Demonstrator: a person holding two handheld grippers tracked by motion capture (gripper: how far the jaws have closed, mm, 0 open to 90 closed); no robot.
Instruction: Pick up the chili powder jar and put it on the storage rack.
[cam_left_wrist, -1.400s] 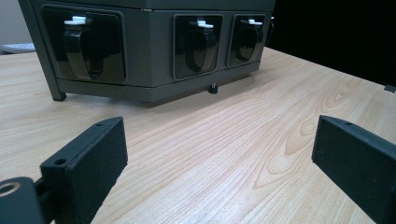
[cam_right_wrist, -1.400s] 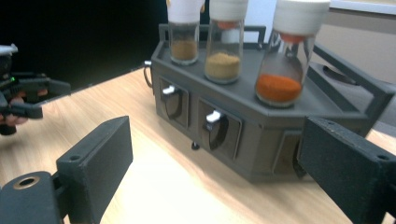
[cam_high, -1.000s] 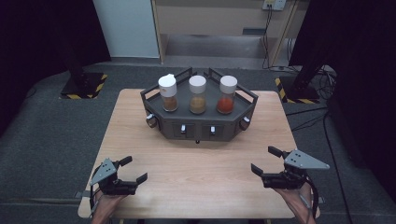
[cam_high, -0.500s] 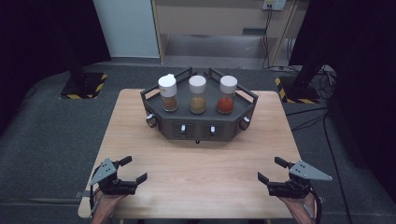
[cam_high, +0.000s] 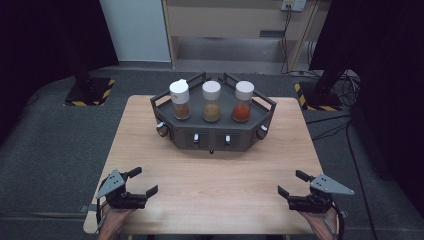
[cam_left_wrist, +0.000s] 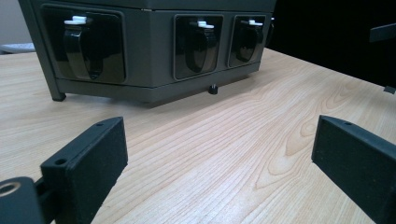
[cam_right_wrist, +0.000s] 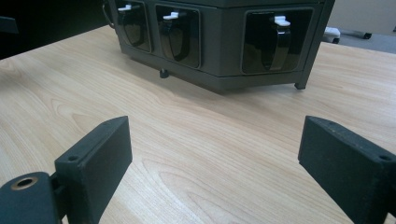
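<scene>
Both tools spread, empty: left tool (cam_high: 134, 186), right tool (cam_high: 296, 189). Rack (cam_high: 215, 137) with three jars sits far side of surface (cam_high: 215, 180), centred between them. Neither tool nearer.

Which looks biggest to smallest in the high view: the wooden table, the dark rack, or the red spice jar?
1. The wooden table, by far the largest.
2. The dark rack, standing on it.
3. The red spice jar, standing in the rack beside two jars that look alike in size.
</scene>
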